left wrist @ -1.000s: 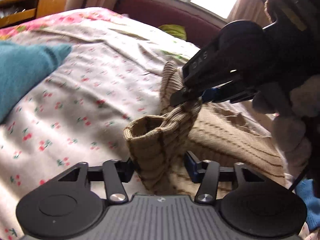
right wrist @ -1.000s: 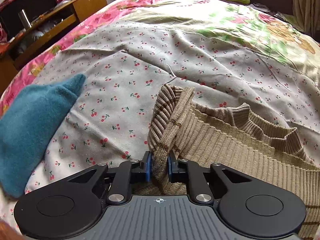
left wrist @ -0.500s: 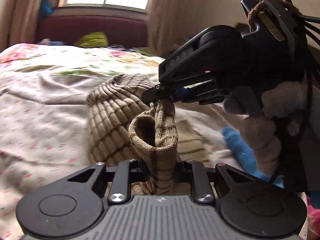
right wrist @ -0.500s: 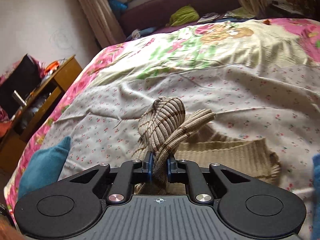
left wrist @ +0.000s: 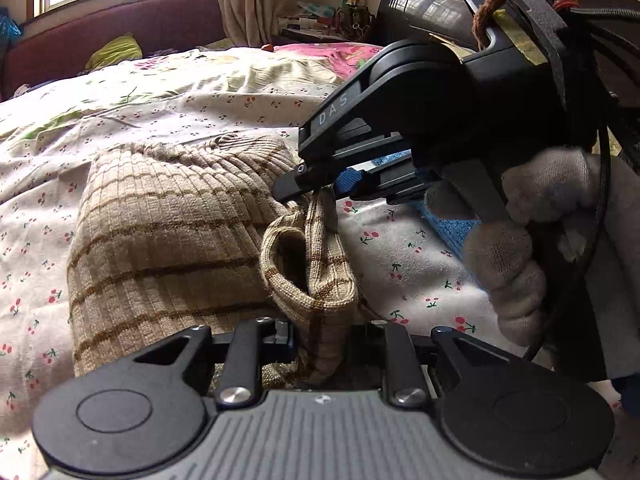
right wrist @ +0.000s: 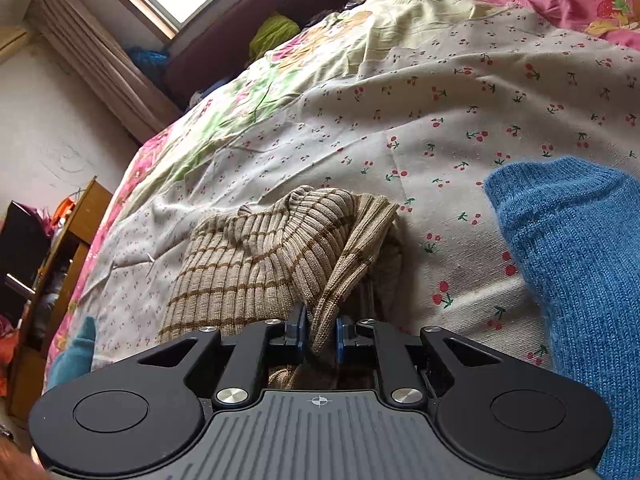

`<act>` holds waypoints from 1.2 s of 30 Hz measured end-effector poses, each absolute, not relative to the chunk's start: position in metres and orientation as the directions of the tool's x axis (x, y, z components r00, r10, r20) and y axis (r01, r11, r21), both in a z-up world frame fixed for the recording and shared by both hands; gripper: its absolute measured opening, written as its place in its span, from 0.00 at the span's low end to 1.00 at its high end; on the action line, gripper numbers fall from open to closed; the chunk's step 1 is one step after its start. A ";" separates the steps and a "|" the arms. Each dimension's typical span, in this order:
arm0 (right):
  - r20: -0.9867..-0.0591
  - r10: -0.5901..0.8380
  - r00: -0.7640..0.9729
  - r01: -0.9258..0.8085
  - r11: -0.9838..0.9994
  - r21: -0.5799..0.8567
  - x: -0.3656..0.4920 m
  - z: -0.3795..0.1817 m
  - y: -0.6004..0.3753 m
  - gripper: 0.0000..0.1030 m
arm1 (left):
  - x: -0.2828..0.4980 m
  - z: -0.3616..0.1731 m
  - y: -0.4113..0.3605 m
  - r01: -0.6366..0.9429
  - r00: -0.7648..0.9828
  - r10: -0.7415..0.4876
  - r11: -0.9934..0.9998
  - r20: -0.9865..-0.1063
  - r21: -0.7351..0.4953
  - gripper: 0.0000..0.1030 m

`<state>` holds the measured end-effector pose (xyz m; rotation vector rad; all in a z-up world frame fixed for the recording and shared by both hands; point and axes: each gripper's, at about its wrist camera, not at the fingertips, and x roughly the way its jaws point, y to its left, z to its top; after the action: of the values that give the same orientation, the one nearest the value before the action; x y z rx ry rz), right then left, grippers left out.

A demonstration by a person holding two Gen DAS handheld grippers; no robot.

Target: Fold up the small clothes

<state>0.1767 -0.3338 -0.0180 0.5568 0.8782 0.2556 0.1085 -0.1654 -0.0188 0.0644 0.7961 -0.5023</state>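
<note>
Over by the wall a wooden cabinet (right wrist: 60, 264) stands beside the bed (right wrist: 460, 92), and a teal cloth (right wrist: 74, 354) lies at the bed's near left edge. Next comes the sweater (left wrist: 172, 236), beige with brown stripes, bunched on the cherry-print sheet, its body running away from both tongs toward the window. The left tongs (left wrist: 320, 346) are closed narrow on the sleeve cuff (left wrist: 316, 280), whose open mouth faces up. Just above, the right tongs (left wrist: 316, 188) pinch the same sleeve a little farther along, so the sleeve hangs short and slack between the two grips. Both hands are equally near; I'd guess the sleeve goes leftward onto the sweater's body next. To the right a blue knit (right wrist: 576, 280) lies close by, near enough to snag if the tongs swing that way.
</note>
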 end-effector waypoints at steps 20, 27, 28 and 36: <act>-0.608 0.348 0.713 0.028 0.853 0.521 0.152 0.010 -0.359 0.23 | 0.086 -0.017 -0.197 0.584 0.548 -0.445 0.810 -0.708 -0.057 0.52; -0.655 0.409 0.635 -0.042 0.865 0.500 0.155 -0.003 -0.326 0.34 | 0.070 -0.004 -0.160 0.583 0.524 -0.469 0.806 -0.711 -0.102 0.53; -0.665 0.406 0.627 -0.031 0.866 0.499 0.157 -0.007 -0.323 0.34 | 0.069 -0.002 -0.156 0.577 0.525 -0.471 0.809 -0.709 -0.111 0.53; -0.637 0.407 0.655 -0.001 0.843 0.538 0.150 -0.012 -0.334 0.11 | 0.084 0.007 -0.136 0.525 0.583 -0.459 0.843 -0.670 -0.120 0.54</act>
<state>0.1504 -0.3340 -0.0115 0.5327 0.8326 0.2438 0.0843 -0.1365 0.0065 0.0941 0.7544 -0.5749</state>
